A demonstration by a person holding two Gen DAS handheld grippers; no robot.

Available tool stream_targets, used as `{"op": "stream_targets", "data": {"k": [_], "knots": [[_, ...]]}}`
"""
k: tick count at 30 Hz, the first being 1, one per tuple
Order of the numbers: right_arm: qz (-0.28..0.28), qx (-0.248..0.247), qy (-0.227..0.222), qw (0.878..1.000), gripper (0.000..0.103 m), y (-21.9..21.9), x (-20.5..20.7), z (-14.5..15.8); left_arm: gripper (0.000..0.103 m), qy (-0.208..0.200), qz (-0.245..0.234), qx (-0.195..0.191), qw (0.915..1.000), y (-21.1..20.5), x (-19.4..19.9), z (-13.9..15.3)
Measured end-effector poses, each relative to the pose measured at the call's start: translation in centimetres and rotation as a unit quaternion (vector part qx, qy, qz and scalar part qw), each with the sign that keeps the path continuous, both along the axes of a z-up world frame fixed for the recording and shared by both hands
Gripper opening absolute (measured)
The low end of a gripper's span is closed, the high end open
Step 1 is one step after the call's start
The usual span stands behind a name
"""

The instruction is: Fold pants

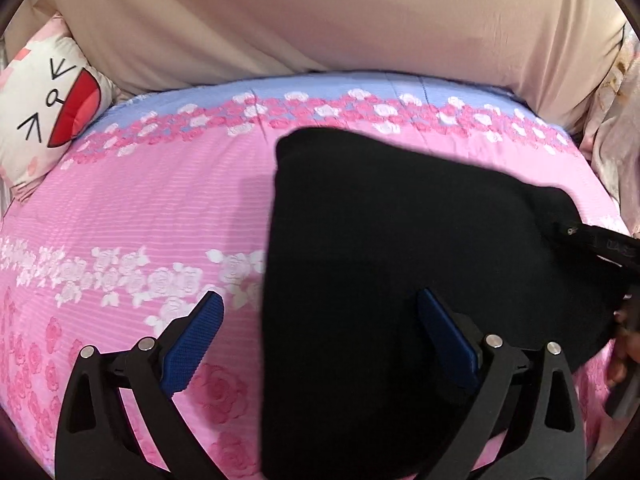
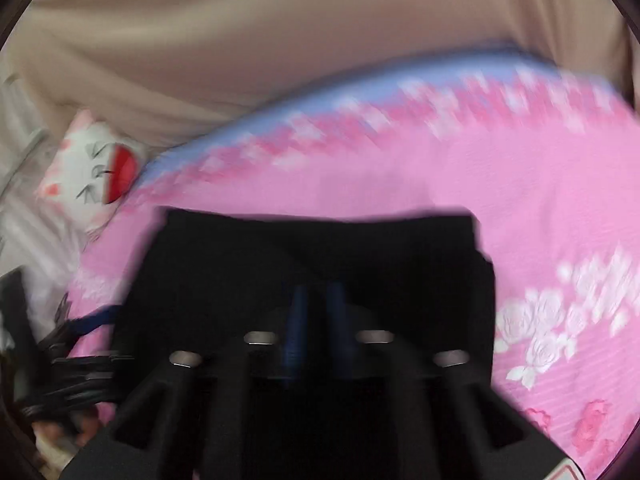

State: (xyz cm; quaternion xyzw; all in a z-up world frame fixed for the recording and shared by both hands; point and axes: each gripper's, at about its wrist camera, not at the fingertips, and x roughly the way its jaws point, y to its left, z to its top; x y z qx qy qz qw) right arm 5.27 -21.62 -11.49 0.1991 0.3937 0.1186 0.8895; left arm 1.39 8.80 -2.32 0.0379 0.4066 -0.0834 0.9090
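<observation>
Black pants (image 1: pixel 400 260) lie folded on the pink floral bed (image 1: pixel 140 208), centre-right of frame
Left tool (image 1: pixel 320 320) gapes wide over their edge; right tool (image 2: pixel 316 300) is nearly closed, grip too blurred to tell

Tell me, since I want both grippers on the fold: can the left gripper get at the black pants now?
Probably yes: the left gripper is open, its fingers straddling the edge of the black pants, nothing between.
</observation>
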Motion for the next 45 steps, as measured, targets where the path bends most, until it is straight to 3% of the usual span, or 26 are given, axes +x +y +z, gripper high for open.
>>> {"op": "stream_targets", "data": {"k": [1,2,3,4,6,9,11,14,16,18,20,21,22,24,26,28,31,33,35,39,40,42,45], "knots": [[-0.007,0.038,0.006,0.999,0.0,-0.7,-0.1,0.2,0.095,-0.004,0.001,0.004,1.0,0.3,-0.2,0.2],[-0.012,0.045,0.009,0.999,0.003,-0.7,-0.2,1.3,0.095,-0.009,0.004,0.013,0.9999,0.7,-0.5,0.3],[-0.007,0.024,-0.01,1.0,0.014,0.1,-0.5,2.9,0.095,-0.012,0.008,0.019,0.9997,1.1,-0.7,0.3],[0.004,0.0,-0.028,1.0,0.014,1.2,-0.6,4.2,0.096,-0.013,0.009,0.019,0.9997,1.4,-0.8,0.3],[0.074,-0.002,-0.05,0.996,0.014,4.8,0.0,6.7,0.096,-0.007,0.004,0.005,1.0,1.9,-1.1,0.1],[0.175,0.0,-0.05,0.983,0.014,11.8,2.4,7.7,0.096,-0.007,-0.005,-0.004,1.0,2.0,-1.5,-0.2],[0.23,-0.03,-0.04,0.972,0.014,16.8,4.0,7.0,0.096,-0.004,-0.002,-0.004,1.0,2.0,-1.7,-0.4],[0.27,-0.068,-0.006,0.961,0.013,22.3,7.5,4.4,0.097,0.005,0.002,-0.022,0.9997,2.4,-1.4,-0.9],[0.27,-0.085,0.022,0.959,0.0,24.4,10.3,1.6,0.097,0.007,0.008,-0.021,0.9997,2.6,-1.0,-1.3],[0.275,-0.032,0.04,0.96,0.0,23.9,11.4,0.0,0.098,0.006,0.011,-0.021,0.9997,2.8,-0.8,-1.3],[0.255,-0.019,0.033,0.966,0.0,22.7,10.5,1.0,0.098,0.01,0.006,-0.028,0.9995,2.9,-0.7,-1.3],[0.245,-0.023,0.019,0.969,0.003,22.5,10.0,1.8,0.098,0.011,0.005,-0.027,0.9996,2.8,-0.6,-1.4],[0.241,-0.034,0.0,0.97,0.012,22.4,8.8,2.9,0.098,0.01,0.005,-0.026,0.9996,2.8,-0.6,-1.4],[0.24,-0.055,-0.03,0.969,0.012,21.8,6.8,4.0,0.098,0.008,0.005,-0.021,0.9997,2.6,-0.6,-1.5],[0.228,-0.089,-0.04,0.969,0.019,20.8,6.3,3.7,0.098,0.006,0.004,-0.017,0.9998,2.4,-0.6,-1.5],[0.192,-0.105,-0.024,0.975,0.02,18.5,6.7,2.7,0.098,0.006,0.005,-0.012,0.9999,2.2,-0.6,-1.4],[0.152,-0.02,-0.016,0.988,0.024,13.4,5.3,3.4,0.098,0.009,0.011,-0.006,0.9999,2.1,-0.5,-1.3],[0.151,-0.009,-0.036,0.988,0.024,11.4,3.1,4.2,0.098,0.008,0.014,-0.003,0.9999,2.0,-0.6,-1.3],[0.145,-0.029,-0.042,0.988,0.024,9.9,0.6,4.4,0.098,0.008,0.016,0.001,0.9998,1.8,-0.6,-1.2],[0.104,-0.077,-0.009,0.992,0.024,6.0,-3.2,1.9,0.098,0.004,0.014,0.018,0.9997,1.0,-0.5,-1.0],[0.094,-0.083,-0.005,0.992,0.017,5.1,-3.7,1.5,0.098,0.003,0.012,0.02,0.9997,0.9,-0.5,-1.0],[0.086,-0.048,-0.012,0.995,0.013,2.4,-5.1,0.5,0.098,0.002,0.007,0.02,0.9998,0.7,-0.7,-0.7],[0.059,-0.012,-0.014,0.998,0.016,-0.4,-6.7,0.7,0.098,0.003,-0.002,-0.014,0.9999,1.5,-1.1,0.3]]}}
